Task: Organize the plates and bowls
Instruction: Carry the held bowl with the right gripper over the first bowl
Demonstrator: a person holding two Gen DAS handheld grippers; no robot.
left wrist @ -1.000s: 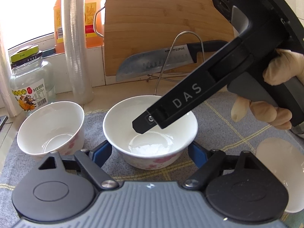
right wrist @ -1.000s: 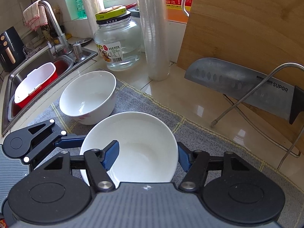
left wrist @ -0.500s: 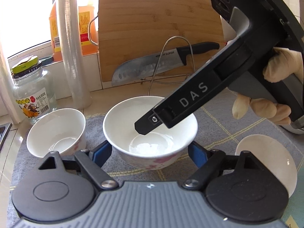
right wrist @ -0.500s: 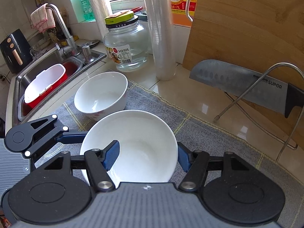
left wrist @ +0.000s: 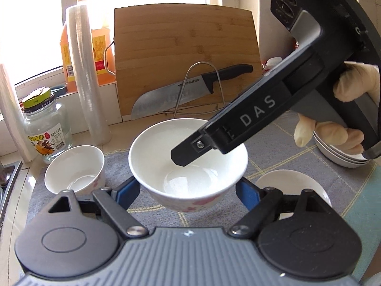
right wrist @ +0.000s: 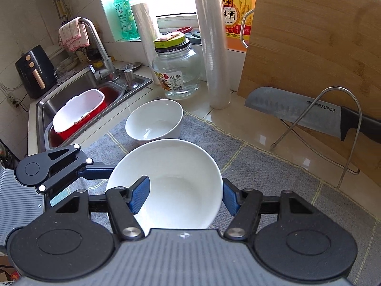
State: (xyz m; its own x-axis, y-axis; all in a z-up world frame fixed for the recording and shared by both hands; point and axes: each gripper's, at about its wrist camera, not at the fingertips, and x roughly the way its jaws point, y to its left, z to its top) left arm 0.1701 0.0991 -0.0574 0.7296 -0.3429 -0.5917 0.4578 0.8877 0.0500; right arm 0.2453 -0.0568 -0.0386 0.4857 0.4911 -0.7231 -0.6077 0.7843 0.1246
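Both grippers clamp 1 bowl between them. From the left, the left gripper (left wrist: 188, 190) presses its blue pads against the outer sides of the flowered bowl (left wrist: 188, 164). From the right, the right gripper (right wrist: 183, 195) pinches that bowl's wall, 1 finger inside and 1 outside. The bowl appears lifted clear of the grey mat (left wrist: 285, 152), though I cannot be sure of the gap.

Progress looks early. On the left a second bowl (left wrist: 73, 169) stands alone on the mat near the glass jar (left wrist: 45, 124). To the right a small white dish (left wrist: 293, 186) lies loose, and beyond it, under the gloved hand (left wrist: 333, 133), sits a stack of plates (left wrist: 338, 157). That stack reads as the only sorted group; the 2 bowls are not yet nested and the dish is not yet placed.

For room, the left side ends at the sink (right wrist: 78, 100) just off the mat's edge. Behind stand the film roll (left wrist: 85, 71), then the cutting board (left wrist: 185, 57) with the knife (left wrist: 190, 90) resting on its wire rack, blade facing the work area. Open mat lies between the 2 bowls and ahead of the dish, so low sideways moves look safer than reaching back.
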